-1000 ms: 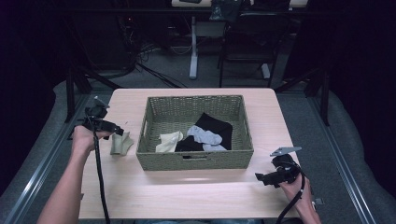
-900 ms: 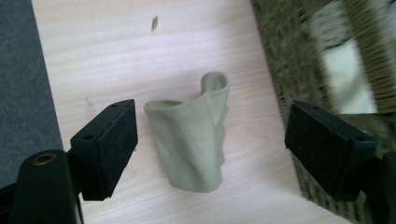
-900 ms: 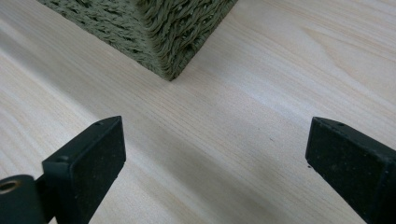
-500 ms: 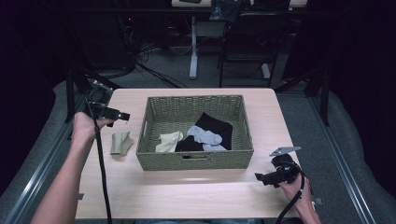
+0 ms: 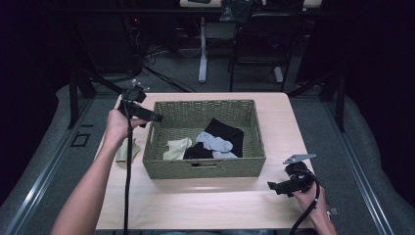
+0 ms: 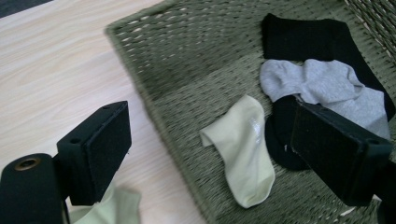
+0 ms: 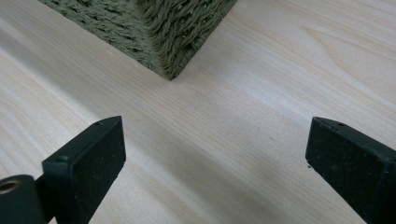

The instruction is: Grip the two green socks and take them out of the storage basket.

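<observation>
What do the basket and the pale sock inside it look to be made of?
The basket looks like woven fibre or twisted paper cord, olive green and matt: its braided strands show plainly. The pale sock looks like a soft yellowish knit, probably cotton blend, lying limp and creased; its exact fibre is not clear.

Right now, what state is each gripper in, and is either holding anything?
Left gripper: open, just been opening, nothing between its fingers, above the basket edge.
Right gripper: open, empty, over the table.
</observation>
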A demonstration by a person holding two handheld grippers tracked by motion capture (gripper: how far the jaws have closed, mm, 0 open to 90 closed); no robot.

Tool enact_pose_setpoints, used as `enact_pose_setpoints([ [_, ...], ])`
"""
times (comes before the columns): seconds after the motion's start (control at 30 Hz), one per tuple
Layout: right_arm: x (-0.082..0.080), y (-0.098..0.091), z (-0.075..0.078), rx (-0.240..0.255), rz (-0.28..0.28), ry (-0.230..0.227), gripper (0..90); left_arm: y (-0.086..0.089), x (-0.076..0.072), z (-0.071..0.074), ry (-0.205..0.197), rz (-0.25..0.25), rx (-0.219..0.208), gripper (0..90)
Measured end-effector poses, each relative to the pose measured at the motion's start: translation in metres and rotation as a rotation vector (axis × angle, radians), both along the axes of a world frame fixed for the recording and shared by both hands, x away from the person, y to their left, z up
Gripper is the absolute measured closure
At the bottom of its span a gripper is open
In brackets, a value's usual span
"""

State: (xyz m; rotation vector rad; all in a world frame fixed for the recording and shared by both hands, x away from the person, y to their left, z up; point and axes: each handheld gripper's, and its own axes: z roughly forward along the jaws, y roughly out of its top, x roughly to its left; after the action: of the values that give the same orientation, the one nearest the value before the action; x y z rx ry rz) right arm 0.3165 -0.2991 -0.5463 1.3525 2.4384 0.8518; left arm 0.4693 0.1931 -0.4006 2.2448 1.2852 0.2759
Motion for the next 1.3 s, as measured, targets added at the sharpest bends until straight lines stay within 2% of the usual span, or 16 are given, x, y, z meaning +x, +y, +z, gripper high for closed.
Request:
enact_pose_setpoints([
  [0.2,0.0,0.0,0.0,0.001,0.0,0.001,4.4,-0.024,0.008,-0.014,0.026,-0.04,0.011,11.8],
  [0.47,0.0,-0.001,0.0,0.008,0.006,0.001,4.4,-0.046,0.014,-0.034,0.07,-0.083,0.053,11.3],
  [0.87,0.0,-0.001,0.0,0.008,0.006,0.001,4.4,-0.067,0.018,-0.066,0.141,-0.119,0.095,12.2],
  [1.3,0.0,-0.001,0.001,0.005,0.008,0.001,4.4,-0.081,0.021,-0.091,0.219,-0.145,0.126,16.9],
])
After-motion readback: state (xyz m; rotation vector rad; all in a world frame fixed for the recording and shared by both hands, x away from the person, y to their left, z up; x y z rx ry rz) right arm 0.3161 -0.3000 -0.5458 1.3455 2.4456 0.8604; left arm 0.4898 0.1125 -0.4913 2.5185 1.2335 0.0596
